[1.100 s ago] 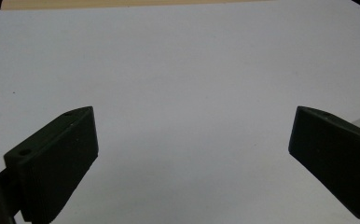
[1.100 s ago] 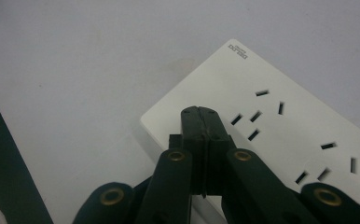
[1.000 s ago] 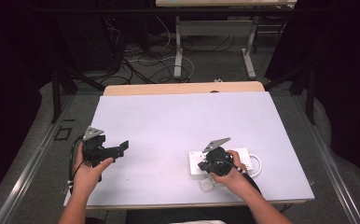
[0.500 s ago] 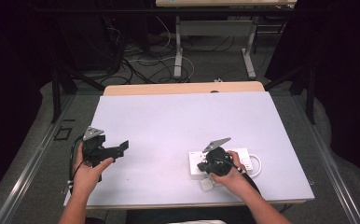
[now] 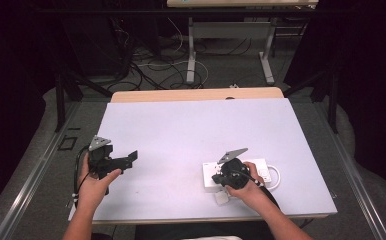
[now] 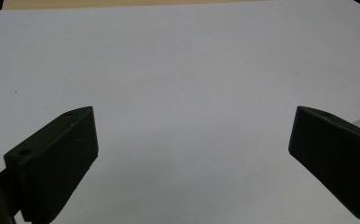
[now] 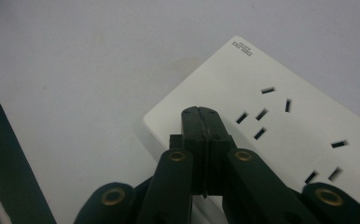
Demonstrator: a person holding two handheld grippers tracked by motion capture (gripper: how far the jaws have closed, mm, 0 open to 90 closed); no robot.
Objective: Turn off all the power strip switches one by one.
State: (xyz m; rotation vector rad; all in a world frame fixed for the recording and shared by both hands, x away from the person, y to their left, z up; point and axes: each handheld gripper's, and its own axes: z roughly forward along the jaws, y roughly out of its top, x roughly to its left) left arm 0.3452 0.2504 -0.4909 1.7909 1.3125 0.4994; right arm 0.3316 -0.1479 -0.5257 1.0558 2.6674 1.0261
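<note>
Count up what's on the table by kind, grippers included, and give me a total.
White power strips: 1
Small white blocks beside it, maybe a plug or adapter: 1
Black handheld grippers, left gripper and right gripper: 2
Total: 4

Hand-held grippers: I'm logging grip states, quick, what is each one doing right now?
Left hand-held gripper: open, nothing between its jaws, above the table.
Right hand-held gripper: shut, holding nothing, tips over the white power strip.
</note>
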